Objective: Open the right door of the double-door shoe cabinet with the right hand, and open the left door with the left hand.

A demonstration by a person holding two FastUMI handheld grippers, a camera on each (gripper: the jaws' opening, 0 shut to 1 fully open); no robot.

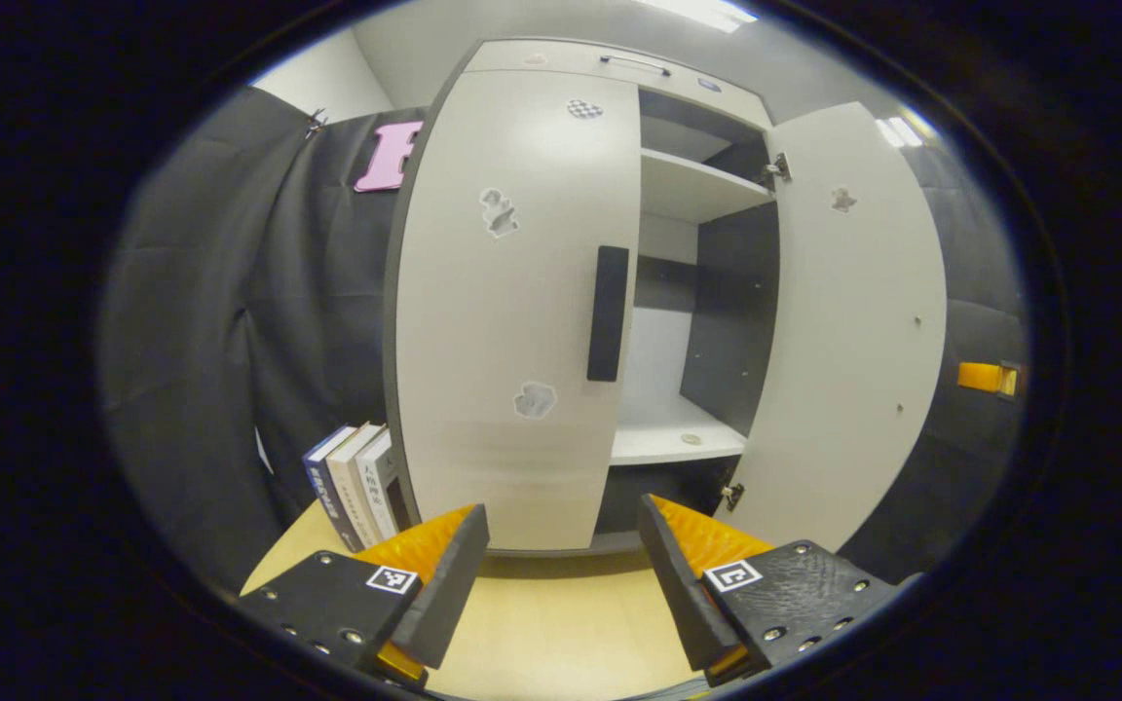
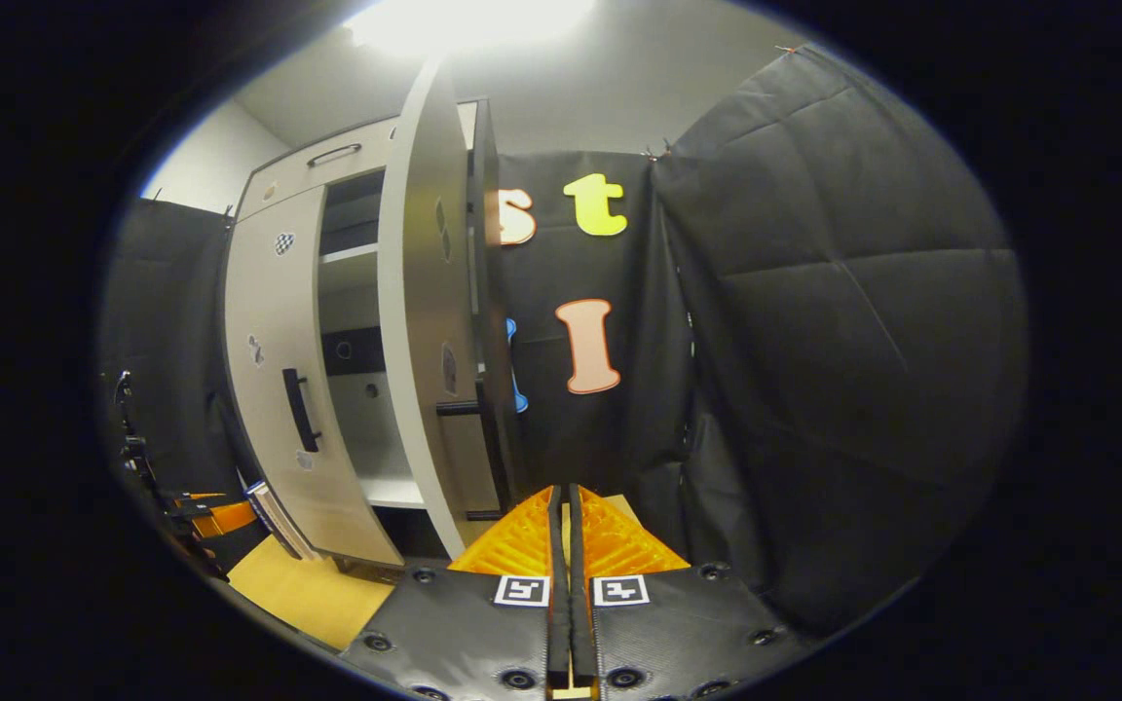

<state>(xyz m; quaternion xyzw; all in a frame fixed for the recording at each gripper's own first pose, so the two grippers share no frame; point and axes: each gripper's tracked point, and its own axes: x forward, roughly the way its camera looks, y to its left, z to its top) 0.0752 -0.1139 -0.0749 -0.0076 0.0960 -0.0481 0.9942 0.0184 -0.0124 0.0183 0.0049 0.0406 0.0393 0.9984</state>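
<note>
Left gripper view faces the cabinet (image 1: 522, 312) squarely; right gripper view sees it obliquely.

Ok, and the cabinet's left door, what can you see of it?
The left door is a pale grey, smooth panel, shut against the cabinet while the right door stands swung open. A dark vertical bar handle sits at its inner edge, and small stickers dot its face. Nothing touches it; the left gripper is open in front, apart.
</note>
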